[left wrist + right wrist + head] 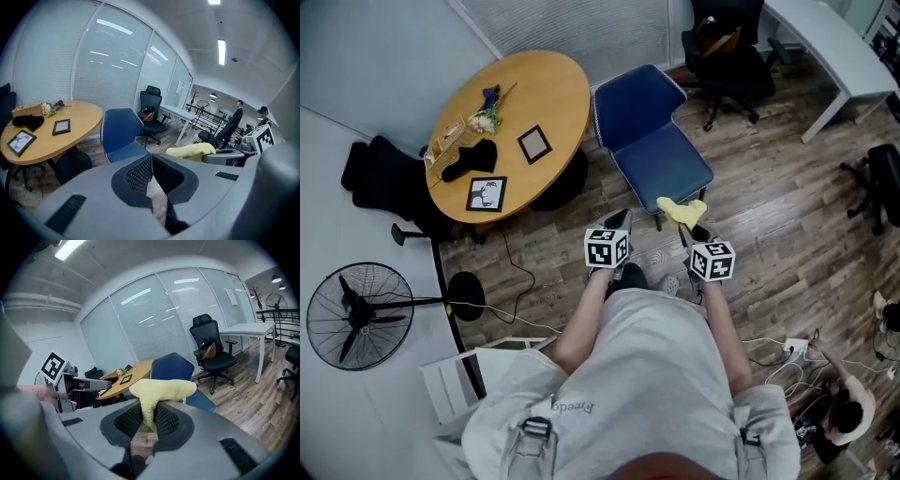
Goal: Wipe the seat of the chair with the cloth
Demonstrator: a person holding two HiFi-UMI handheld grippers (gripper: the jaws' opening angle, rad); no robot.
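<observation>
A blue chair (pixel 656 155) stands on the wood floor just beyond both grippers; its seat (pixel 667 172) is bare. The chair (pixel 119 136) also shows in the left gripper view and, behind the cloth, as the chair (pixel 180 371) in the right gripper view. My right gripper (pixel 686 227) is shut on a yellow cloth (pixel 680 210), which bunches out over its tips near the seat's front edge. The cloth (pixel 161 390) hangs pinched between the jaws. My left gripper (pixel 622 221) is shut with nothing in it, its tips left of the chair's front corner. The cloth (pixel 191 150) shows to its right.
A round wooden table (pixel 508 122) with two picture frames, a basket and a black item stands left of the chair. A black office chair (pixel 727 56) and a white desk (pixel 834 47) lie behind. A floor fan (pixel 356 314) and cables (pixel 787 361) are on the floor.
</observation>
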